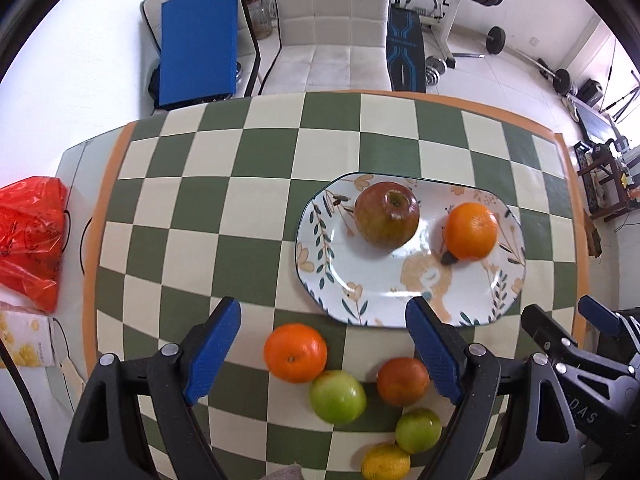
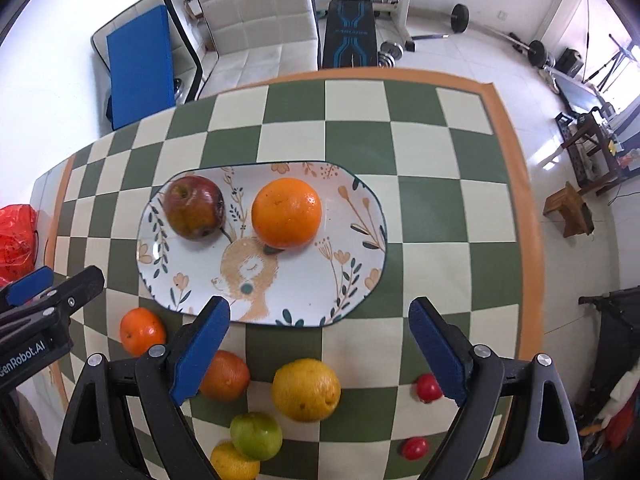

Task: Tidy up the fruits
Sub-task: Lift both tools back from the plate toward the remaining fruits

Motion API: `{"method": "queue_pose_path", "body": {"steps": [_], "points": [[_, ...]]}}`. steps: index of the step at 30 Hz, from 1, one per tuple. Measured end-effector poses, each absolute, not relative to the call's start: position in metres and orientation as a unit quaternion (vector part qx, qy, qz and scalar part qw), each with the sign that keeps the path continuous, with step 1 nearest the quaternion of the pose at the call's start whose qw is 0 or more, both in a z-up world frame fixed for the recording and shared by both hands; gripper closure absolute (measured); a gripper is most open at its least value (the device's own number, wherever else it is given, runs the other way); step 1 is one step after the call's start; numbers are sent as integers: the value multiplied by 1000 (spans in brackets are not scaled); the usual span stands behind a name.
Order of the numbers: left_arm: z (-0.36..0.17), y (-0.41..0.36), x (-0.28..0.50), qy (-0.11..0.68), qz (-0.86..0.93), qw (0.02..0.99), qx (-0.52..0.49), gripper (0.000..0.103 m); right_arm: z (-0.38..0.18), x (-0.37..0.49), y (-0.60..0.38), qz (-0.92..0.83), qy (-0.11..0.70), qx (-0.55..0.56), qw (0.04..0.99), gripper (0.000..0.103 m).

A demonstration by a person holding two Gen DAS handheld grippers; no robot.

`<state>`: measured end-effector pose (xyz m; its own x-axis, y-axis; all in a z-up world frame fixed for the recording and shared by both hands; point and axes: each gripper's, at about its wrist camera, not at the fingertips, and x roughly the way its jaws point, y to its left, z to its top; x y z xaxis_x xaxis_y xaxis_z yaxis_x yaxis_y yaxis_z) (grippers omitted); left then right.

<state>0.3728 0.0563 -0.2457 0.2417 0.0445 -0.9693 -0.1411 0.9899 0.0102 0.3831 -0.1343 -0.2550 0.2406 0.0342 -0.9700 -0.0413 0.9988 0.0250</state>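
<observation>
A flowered oval plate (image 1: 360, 280) (image 2: 304, 280) holds a red apple (image 1: 387, 215) (image 2: 195, 207) and a big orange (image 1: 472, 231) (image 2: 286, 213). In front of it, loose on the checked cloth, lie an orange (image 1: 295, 353) (image 2: 142, 331), a darker orange (image 1: 403, 381) (image 2: 226, 376), green fruits (image 1: 338, 396) (image 2: 256, 436), yellow fruits (image 2: 306, 390) (image 1: 386, 462) and two small red fruits (image 2: 428, 388). My left gripper (image 1: 323, 314) hovers open above the loose pile, holding nothing. My right gripper (image 2: 319, 314) is open over the plate's near rim, also holding nothing.
The green and cream checked cloth (image 1: 248, 208) has an orange border along the table edges. A red plastic bag (image 1: 28, 236) lies off the cloth at the left. A white chair (image 1: 328, 24) and gym equipment stand behind the table.
</observation>
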Motion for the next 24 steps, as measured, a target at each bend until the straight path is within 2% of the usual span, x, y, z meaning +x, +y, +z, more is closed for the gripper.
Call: {"method": "queue_pose_path", "body": {"steps": [14, 24], "points": [[-177, 53, 295, 568, 45, 821, -41, 19, -159, 297, -132, 32, 554, 8, 832, 10], [-131, 47, 262, 538, 23, 842, -37, 19, -113, 257, -133, 34, 526, 17, 849, 10]]}}
